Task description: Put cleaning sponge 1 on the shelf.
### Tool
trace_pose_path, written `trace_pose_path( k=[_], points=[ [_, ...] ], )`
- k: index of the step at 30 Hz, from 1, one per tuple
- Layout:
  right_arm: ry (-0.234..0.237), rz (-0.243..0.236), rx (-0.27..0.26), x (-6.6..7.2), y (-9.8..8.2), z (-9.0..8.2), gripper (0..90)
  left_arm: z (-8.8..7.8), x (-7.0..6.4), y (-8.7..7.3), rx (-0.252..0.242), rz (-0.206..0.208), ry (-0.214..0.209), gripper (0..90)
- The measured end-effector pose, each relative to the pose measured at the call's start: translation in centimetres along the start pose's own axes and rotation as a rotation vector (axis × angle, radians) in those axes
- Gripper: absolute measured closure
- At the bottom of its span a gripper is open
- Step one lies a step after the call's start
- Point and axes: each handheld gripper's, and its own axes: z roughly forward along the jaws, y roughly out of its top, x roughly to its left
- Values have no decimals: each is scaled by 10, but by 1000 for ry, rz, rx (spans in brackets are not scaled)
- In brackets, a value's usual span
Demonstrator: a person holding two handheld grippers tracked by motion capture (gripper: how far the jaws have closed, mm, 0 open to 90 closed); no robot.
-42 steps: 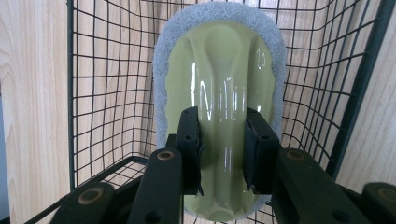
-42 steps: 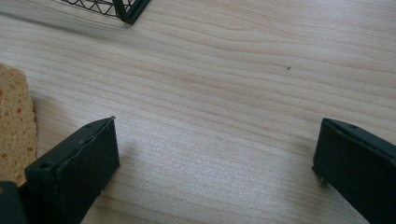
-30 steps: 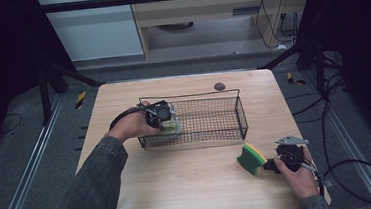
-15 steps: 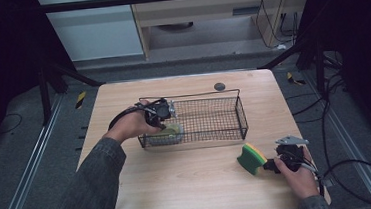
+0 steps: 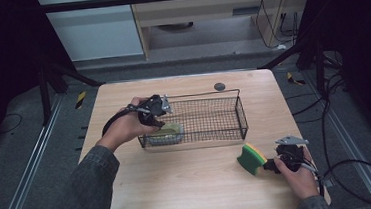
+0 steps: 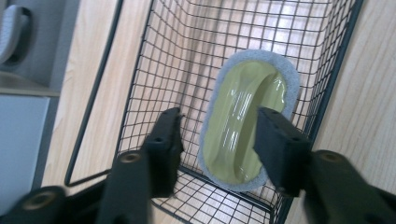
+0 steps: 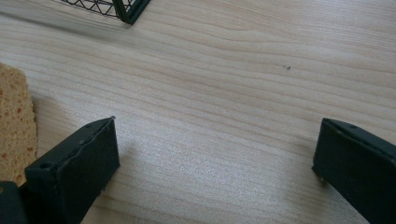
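- Left tongs [image 6: 217,135]: jaws spread apart, holding nothing, hanging over the left end of the wire basket [image 5: 242,114]; the pale green scrub pad [image 6: 247,121] lies flat on the basket floor just under them, not pinched.
- In the high view the left tongs [image 5: 159,108] sit at the basket's left rim, with the scrub pad [image 5: 168,132] in the basket's left near corner.
- Right tongs [image 7: 217,154]: jaws wide apart, gripping nothing, only bare counter [image 7: 233,93] between them.
- Right tongs [image 5: 283,158] rest on the counter, near and to the right of the basket, just beside the green-and-yellow sponge [image 5: 250,159]; whether they touch it is hard to tell.
- Sponge [image 7: 14,121] edge is outside the left jaw, basket corner [image 7: 126,9] well beyond.
- Progress, judging: pad looks delivered into the basket; sponge is outside it, so roughly half done.
- Left to do: grip the sponge, carry it to the basket, let go.
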Motion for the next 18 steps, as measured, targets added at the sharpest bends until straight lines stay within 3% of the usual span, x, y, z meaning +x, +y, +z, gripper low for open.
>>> trace_pose_path(
  k=[3, 9, 14, 18],
  points=[
    [2, 4, 1, 0, 0, 0, 5, -3, -3, -2, -8, -40, 27, 348],
    [2, 2, 0, 0, 0, 0, 5, -15, -15, -13, -43, -178, 41, 136],
    [0, 4, -1, 0, 0, 0, 5, -19, -26, -31, -85, -292, 37, 89],
    [-1, 3, -3, 0, 0, 0, 6, -21, -37, -48, -123, -321, 41, 83]
  ],
)
